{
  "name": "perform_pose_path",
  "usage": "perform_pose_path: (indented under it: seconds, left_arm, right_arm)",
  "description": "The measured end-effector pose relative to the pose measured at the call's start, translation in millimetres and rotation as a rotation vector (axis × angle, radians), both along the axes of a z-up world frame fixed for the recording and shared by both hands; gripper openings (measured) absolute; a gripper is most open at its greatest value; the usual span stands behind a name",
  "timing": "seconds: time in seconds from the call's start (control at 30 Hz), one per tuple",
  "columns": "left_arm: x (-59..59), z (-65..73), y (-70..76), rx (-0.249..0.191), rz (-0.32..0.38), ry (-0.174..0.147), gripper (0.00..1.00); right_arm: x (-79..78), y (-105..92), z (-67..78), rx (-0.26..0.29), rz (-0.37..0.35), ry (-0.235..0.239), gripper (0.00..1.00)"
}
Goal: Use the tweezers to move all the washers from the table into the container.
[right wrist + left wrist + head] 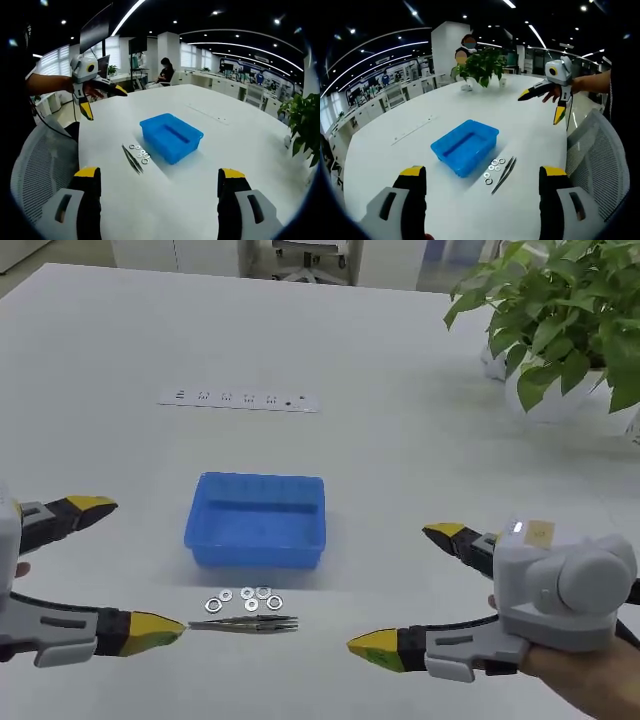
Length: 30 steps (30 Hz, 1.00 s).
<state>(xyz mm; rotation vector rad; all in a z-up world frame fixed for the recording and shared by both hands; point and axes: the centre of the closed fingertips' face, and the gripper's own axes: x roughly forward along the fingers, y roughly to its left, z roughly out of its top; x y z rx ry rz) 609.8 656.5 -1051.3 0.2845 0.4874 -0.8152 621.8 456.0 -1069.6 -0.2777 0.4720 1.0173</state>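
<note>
Several small metal washers [246, 599] lie on the white table just in front of a blue rectangular container [257, 519]. Silver tweezers [244, 623] lie flat beside them on the near side. My left gripper [138, 568] is open at the left edge, level with the washers and apart from them. My right gripper [405, 590] is open at the right, also clear of the tweezers. In the left gripper view the washers [494, 167], tweezers [503, 174] and container [465, 145] sit ahead between the jaws. The right gripper view has the washers [139, 153], tweezers [132, 159] and container [171, 135].
A white power strip [239, 400] lies farther back on the table. A potted green plant [565, 320] stands at the far right corner. A mesh office chair [597, 160] stands by the table edge. People sit in the office behind.
</note>
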Motion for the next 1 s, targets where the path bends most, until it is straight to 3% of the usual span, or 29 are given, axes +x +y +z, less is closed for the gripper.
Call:
perform_pose_path:
  seconds: [0.43,0.73,0.83,1.0]
  left_arm:
    - [-5.1,-5.5,-4.0,0.028,-0.036,0.023,0.95]
    - [-8.9,-19.8,-12.2,0.063,-0.081,0.047,0.87]
    - [-10.8,-28.2,-14.2,0.081,-0.097,0.068,0.83]
    - [-10.2,-38.7,-17.8,0.112,-0.125,0.072,0.75]
  right_arm:
    - [-0.7,2.0,1.0,-0.014,0.039,-0.018,0.93]
    - [-3.2,14.1,-6.0,-0.034,0.113,-0.019,0.80]
    - [-5.6,19.7,-12.1,-0.051,0.150,-0.010,0.75]
    - [-7.2,26.8,-22.7,-0.085,0.207,-0.007,0.68]
